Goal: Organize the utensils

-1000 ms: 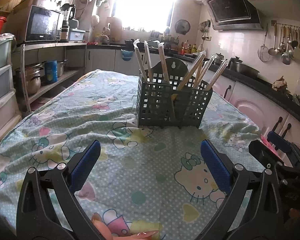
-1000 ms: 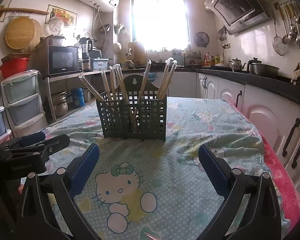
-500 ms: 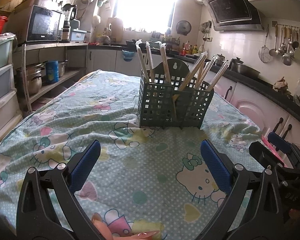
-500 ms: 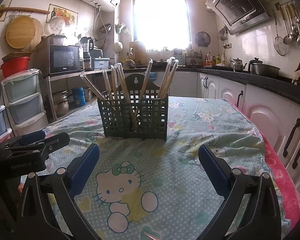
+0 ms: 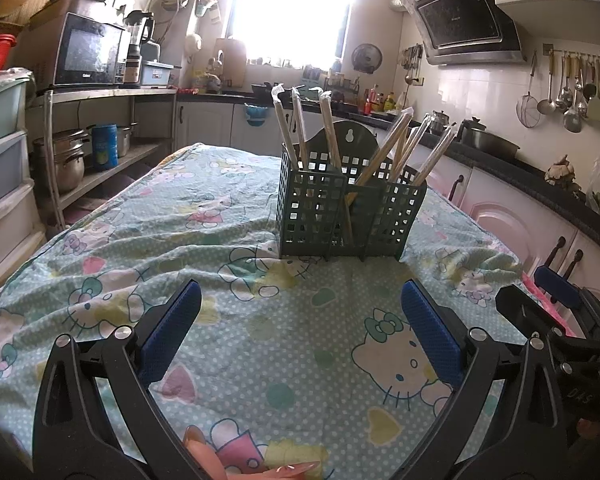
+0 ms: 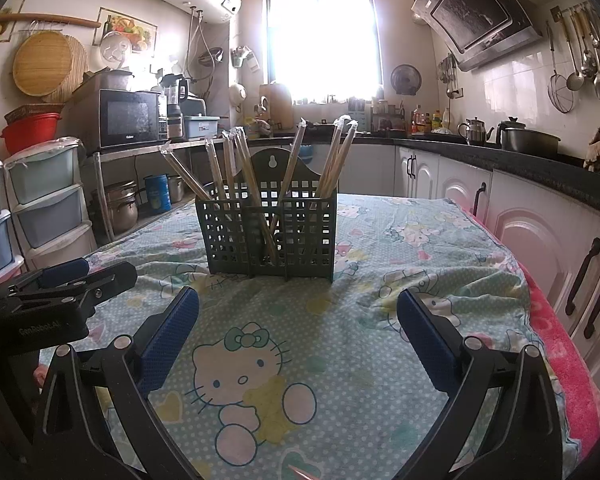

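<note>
A dark green slotted utensil holder (image 5: pixel 346 208) stands upright on the Hello Kitty tablecloth (image 5: pixel 260 320); it also shows in the right wrist view (image 6: pixel 268 232). Several wrapped chopsticks (image 5: pixel 326 128) stand in its compartments, leaning outward, also in the right wrist view (image 6: pixel 336 160). My left gripper (image 5: pixel 300 336) is open and empty, a short way in front of the holder. My right gripper (image 6: pixel 298 340) is open and empty, also in front of the holder. The right gripper shows at the right edge of the left wrist view (image 5: pixel 556 312), the left one at the left of the right wrist view (image 6: pixel 60 292).
White cabinets with a dark counter (image 6: pixel 540 200) run along the right of the table. Plastic drawers (image 6: pixel 44 200) and a shelf with a microwave (image 6: pixel 128 118) and pots stand to the left. A pink towel (image 6: pixel 560 344) lies along the table's right edge.
Both grippers have edged slightly closer to the holder, which now looks a little larger and higher in view. Both stay open and empty.
</note>
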Available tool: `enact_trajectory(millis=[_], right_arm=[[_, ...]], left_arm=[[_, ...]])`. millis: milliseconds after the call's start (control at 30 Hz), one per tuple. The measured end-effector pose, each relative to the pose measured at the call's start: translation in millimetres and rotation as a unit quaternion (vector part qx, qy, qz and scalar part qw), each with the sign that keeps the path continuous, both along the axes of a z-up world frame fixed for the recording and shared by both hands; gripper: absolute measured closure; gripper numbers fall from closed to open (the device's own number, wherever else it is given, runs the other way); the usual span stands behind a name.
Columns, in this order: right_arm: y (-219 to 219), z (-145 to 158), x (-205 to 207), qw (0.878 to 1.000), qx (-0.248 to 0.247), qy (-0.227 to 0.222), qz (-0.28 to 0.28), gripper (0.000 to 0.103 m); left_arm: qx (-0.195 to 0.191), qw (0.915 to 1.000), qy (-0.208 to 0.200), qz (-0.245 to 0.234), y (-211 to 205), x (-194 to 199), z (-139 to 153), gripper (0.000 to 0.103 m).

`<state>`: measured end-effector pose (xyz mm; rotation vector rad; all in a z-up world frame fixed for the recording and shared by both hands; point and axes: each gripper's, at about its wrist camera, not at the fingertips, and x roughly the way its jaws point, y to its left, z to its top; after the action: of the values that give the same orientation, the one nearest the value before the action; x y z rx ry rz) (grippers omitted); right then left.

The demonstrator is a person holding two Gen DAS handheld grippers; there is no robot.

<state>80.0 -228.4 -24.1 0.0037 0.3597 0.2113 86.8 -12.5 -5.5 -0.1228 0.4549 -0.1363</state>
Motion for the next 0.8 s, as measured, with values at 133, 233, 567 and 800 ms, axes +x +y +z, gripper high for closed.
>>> enact_trajectory(millis=[133,233,567,800], right_arm=[[0.2,-0.1,-0.1,1.000,0.000,0.000,0.000,0.006],[0.1,-0.2,-0.1,1.000,0.000,0.000,-0.001,0.006],[0.0,-0.2,0.0,1.000,0.000,0.000,0.000,0.006],[1.0,-0.3,-0.2,1.000,-0.001,0.001,0.001,0.006]], left_arm=[[0.000,1.0000,0.000,0.000,0.1,-0.4,0.2,0.011],[0.000,1.0000,0.000,0.000,0.4,-0.4,0.1,0.011],[0.000,1.0000,-0.001,0.000,0.1,-0.5,-0.1,0.011],[0.000,1.0000,0.000,0.000,0.1,-0.5,1.7,0.011]])
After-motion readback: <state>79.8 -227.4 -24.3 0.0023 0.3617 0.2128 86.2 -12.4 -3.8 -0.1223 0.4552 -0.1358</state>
